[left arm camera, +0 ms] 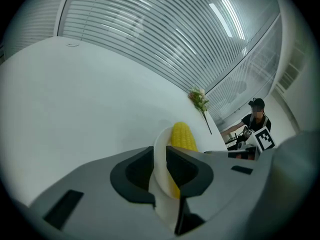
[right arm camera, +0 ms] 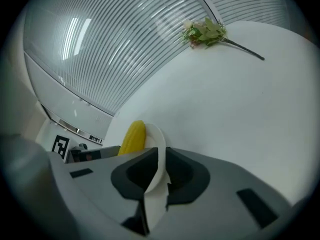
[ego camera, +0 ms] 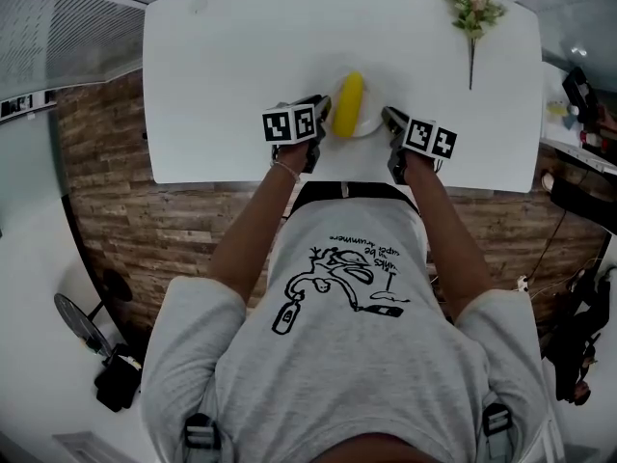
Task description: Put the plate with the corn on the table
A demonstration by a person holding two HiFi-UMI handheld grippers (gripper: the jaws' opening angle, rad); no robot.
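A small white plate carries a yellow corn cob over the near edge of the white table. My left gripper is shut on the plate's left rim, with the corn just beyond its jaws. On the opposite side, my right gripper is shut on the right rim; the corn shows to its left. Whether the plate touches the table is hidden by the grippers.
A flower sprig lies at the table's far right corner, also the sprig in the right gripper view. Wooden floor lies left of the table. A person sits in the background.
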